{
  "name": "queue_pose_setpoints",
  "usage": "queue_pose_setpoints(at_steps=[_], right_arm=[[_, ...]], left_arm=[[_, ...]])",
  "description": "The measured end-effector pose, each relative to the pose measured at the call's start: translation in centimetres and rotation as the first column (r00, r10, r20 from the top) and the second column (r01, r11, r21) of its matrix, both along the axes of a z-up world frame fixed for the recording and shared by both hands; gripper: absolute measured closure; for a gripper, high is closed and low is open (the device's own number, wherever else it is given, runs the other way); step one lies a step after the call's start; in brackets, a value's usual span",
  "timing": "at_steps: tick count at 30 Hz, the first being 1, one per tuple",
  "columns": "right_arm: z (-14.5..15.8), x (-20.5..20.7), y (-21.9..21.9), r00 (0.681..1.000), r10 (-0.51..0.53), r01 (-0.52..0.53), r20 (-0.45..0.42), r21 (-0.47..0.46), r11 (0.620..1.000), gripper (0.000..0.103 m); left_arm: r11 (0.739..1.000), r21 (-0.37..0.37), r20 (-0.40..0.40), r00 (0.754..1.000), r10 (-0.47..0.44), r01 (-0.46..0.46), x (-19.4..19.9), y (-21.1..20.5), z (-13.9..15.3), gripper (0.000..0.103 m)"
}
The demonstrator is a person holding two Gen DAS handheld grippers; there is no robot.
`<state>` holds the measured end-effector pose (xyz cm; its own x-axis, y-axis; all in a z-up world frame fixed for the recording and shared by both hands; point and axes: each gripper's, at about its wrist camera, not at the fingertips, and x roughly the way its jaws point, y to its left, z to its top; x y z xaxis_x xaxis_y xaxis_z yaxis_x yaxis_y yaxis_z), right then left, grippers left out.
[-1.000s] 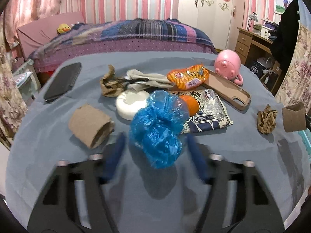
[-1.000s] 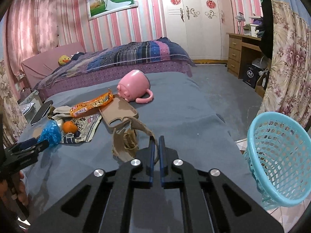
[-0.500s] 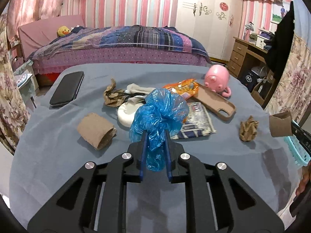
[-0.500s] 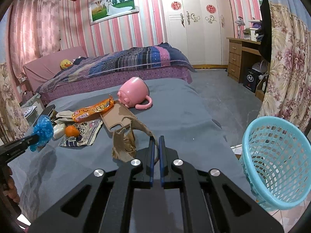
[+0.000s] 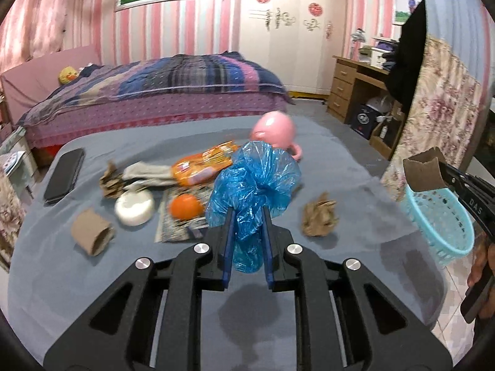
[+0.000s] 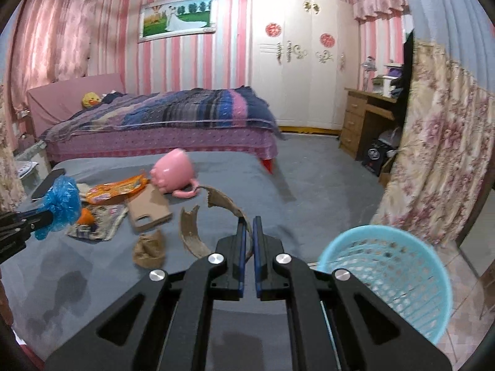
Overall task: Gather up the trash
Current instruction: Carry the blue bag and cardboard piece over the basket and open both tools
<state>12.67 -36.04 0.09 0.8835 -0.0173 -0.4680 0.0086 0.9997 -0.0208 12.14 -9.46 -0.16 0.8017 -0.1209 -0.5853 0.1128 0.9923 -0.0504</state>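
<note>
The right gripper (image 6: 249, 225) is clamped on a torn cardboard tube (image 6: 198, 219), held up just left of the basket (image 6: 386, 281), which sits low at the table's right edge. The left gripper (image 5: 247, 216) pinches an upright blue bag (image 5: 253, 185), farther left. So the right hand is nearer the drop. Beyond, on the grey table (image 5: 92, 278), lie a paper wad (image 5: 318, 215), orange (image 5: 185, 206), another tube (image 5: 91, 231), and a pink mug (image 5: 273, 130); then the bed (image 5: 154, 92).

Pink mug (image 5: 273, 130), black phone (image 5: 64, 175) and orange fruit (image 5: 186, 206) on the grey table (image 5: 92, 278)
</note>
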Motion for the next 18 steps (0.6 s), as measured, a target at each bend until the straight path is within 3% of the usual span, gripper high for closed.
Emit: queue_pose_setpoints(at_steps=[18], right_arm=[[0.4,-3.3,-13.3,0.974,-0.224,0.224,0.011,-0.053,0.973,0.098]], left_arm=[[0.974,0.022,0.01,0.974,-0.226,0.226,1.7,-12.8,0.0,0.088]])
